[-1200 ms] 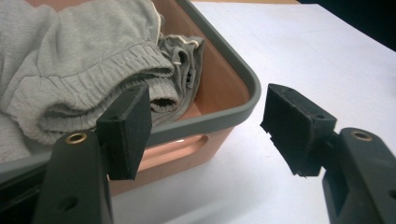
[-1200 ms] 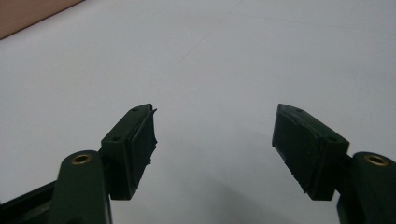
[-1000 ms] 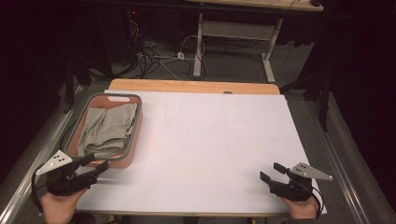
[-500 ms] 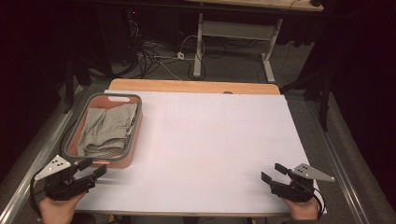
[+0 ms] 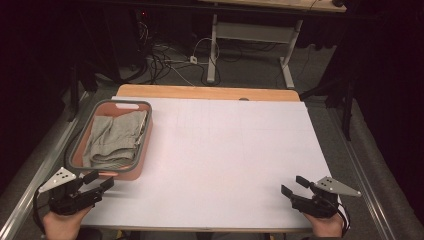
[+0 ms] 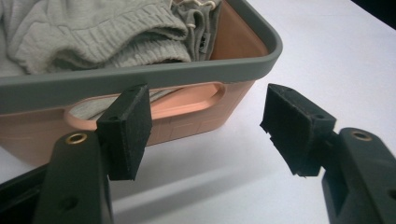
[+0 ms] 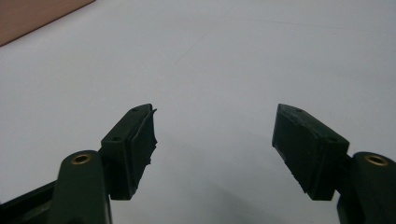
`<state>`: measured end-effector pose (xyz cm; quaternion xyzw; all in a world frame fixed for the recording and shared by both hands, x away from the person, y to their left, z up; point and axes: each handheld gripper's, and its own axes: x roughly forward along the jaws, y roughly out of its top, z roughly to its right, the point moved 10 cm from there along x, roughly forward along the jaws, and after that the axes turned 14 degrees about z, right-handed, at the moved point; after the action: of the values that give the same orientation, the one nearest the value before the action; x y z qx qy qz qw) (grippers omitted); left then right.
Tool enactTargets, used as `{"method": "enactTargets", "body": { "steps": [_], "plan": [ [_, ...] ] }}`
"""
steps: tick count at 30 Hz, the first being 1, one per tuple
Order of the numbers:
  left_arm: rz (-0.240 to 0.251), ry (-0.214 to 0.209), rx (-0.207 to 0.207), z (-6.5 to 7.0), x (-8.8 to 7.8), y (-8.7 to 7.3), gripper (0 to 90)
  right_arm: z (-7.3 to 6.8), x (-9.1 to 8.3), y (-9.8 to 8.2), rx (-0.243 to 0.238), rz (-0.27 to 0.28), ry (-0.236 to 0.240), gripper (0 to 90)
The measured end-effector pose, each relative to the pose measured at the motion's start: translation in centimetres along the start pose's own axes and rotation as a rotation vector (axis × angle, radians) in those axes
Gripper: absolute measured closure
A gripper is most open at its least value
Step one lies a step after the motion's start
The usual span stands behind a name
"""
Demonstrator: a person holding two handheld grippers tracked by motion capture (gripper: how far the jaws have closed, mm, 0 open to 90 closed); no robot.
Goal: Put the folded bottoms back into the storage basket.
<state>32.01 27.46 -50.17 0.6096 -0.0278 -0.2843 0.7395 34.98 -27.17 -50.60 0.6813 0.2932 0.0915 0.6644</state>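
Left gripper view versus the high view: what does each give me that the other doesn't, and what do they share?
Left gripper view: the cut-out handle in the basket's near wall and a drawstring on the grey clothes. High view: the right gripper, open over the white table cover, and the floor cables beyond. Both: the basket of folded grey clothes and the open left gripper just short of it.

The basket (image 6: 196,70) runs off the left gripper view's top and left edges (its grey clothes (image 6: 93,32) too).

Matt ribbed grey cloth (image 6: 93,32) fills a smooth plastic basket (image 6: 140,79) on a matt white paper-like table cover (image 5: 230,150).
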Motion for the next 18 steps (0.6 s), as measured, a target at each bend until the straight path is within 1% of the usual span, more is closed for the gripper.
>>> {"method": "enactTargets", "body": {
  "steps": [8,11,18],
  "plan": [
    [-0.002,0.012,-0.022,-0.46,-0.11,-0.25,31.3,-0.02,-0.12,-0.1,0.0,-0.002,0.004,30.4],
    [-0.002,0.025,-0.028,-0.82,-0.24,-0.31,31.1,-0.02,-0.16,-0.09,0.004,0.0,0.004,30.4],
    [0.007,0.018,-0.059,-1.06,-0.33,-0.3,31.0,-0.04,-0.18,-0.09,0.003,0.0,0.004,30.4]
  ]
}}
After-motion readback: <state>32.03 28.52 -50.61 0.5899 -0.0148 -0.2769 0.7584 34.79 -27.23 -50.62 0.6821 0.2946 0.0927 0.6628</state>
